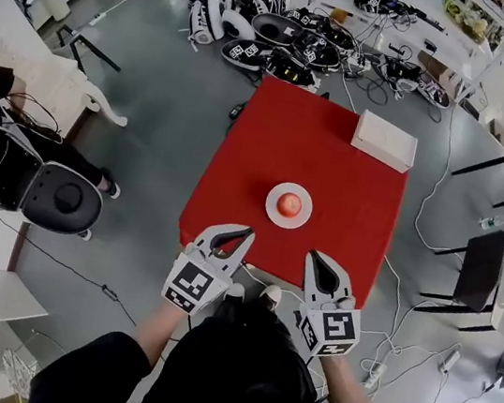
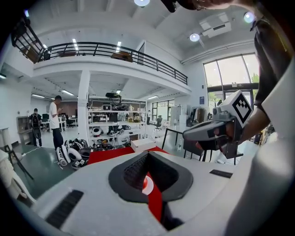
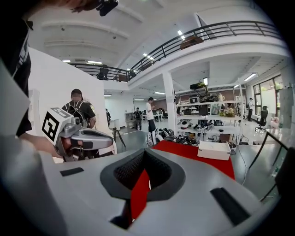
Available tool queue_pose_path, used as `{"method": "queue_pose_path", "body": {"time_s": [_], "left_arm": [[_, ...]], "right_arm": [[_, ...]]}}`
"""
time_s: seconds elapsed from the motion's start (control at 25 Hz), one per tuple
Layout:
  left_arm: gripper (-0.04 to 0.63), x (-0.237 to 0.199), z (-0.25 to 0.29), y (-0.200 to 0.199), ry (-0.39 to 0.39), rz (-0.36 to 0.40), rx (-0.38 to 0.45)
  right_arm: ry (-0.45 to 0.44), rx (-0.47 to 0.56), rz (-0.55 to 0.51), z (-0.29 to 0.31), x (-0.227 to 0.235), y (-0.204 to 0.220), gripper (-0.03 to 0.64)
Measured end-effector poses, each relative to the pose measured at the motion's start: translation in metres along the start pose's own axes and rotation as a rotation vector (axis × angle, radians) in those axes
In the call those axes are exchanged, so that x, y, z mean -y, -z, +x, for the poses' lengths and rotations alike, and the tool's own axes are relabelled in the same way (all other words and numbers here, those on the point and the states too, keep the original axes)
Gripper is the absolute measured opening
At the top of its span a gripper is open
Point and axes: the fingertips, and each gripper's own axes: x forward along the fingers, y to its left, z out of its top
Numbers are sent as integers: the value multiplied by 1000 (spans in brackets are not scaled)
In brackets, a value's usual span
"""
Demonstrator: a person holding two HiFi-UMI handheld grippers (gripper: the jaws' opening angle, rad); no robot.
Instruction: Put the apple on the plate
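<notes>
A red apple (image 1: 290, 204) lies on a small white plate (image 1: 271, 206) in the middle of a red table (image 1: 271, 142). Both grippers hover at the table's near edge, short of the plate and touching nothing. My left gripper (image 1: 248, 232) is shut and empty, to the plate's near left. My right gripper (image 1: 313, 255) is also shut and empty, to its near right. In the left gripper view the apple (image 2: 144, 183) and the plate (image 2: 150, 187) show through the loop of the closed jaws, with the right gripper (image 2: 216, 131) alongside. The right gripper view shows the left gripper (image 3: 80, 136) beside it.
A white box (image 1: 384, 139) rests on the table's far right corner. Beyond the table a heap of helmets and gear (image 1: 278, 34) lies on the floor. A black chair (image 1: 480, 270) stands to the right, a seated person (image 1: 12, 158) to the left, and cables trail across the floor.
</notes>
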Motion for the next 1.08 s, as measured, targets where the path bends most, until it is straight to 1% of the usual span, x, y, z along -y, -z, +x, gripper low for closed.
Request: {"method": "queue_pose_path", "body": {"time_s": [0.28,0.44,0.6,1.08], "left_arm": [[6,12,8,-3,23,-5,-3],[6,16,14,-7,32,-22,-8],[6,20,19,-5,44,-5,-9],[6,30,27,1,64,-19,-31]], "right_arm": [[-8,-21,-5,-3,3,8,11],[-13,-22,-5,-1,3,6,11],[-15,-17,-5,-1,5,6,11],[-20,-24,2,-4,8,9,9]]}}
